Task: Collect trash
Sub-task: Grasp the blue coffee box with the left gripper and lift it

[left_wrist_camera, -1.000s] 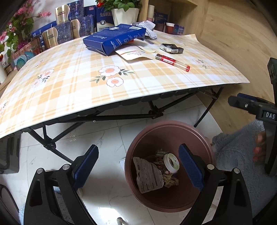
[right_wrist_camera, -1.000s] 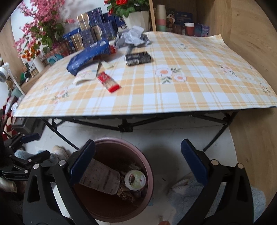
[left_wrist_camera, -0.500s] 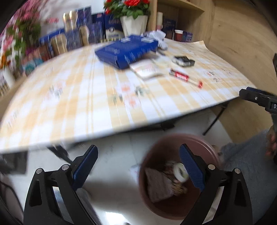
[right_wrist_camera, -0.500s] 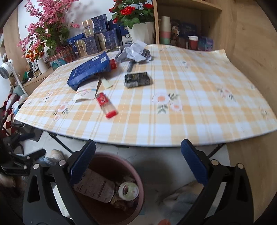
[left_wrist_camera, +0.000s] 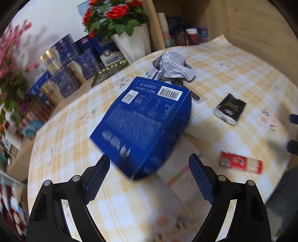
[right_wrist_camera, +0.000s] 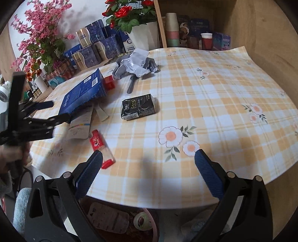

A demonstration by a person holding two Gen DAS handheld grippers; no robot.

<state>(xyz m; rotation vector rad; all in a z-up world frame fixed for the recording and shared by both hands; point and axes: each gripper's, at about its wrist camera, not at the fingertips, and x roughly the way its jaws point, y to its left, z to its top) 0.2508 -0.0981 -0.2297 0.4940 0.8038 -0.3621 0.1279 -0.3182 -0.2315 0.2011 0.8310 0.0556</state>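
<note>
Black gripper frames (right_wrist_camera: 147, 176) (silver screws) carry ribbed blue fingers (right_wrist_camera: 208, 176).

Items lying on the worktop (right_wrist_camera: 214, 96), counted: one blue carton (right_wrist_camera: 82, 94), one black tissue pack (right_wrist_camera: 138, 106), one red-ended clear tube (right_wrist_camera: 101, 149), one small red box (right_wrist_camera: 109, 83), one crumpled sheet of printed paper (right_wrist_camera: 136, 64), one printed card packet (right_wrist_camera: 80, 125) and one dark flat tool (right_wrist_camera: 131, 84). One brown bin (right_wrist_camera: 149, 219) is sitting under the worktop edge, holding one roll of tape (right_wrist_camera: 140, 220) and one flat grey card (right_wrist_camera: 109, 217) among blurred scraps not countable. Two tongs are showing: left (left_wrist_camera: 148, 178), right (right_wrist_camera: 148, 173). Behind, two flower arrangements are standing: one red (right_wrist_camera: 128, 13), one pink (right_wrist_camera: 40, 31). One stack of paper cups (right_wrist_camera: 172, 29) is standing on the shelf, with one single red-and-white cup (right_wrist_camera: 206, 40) beside.
</note>
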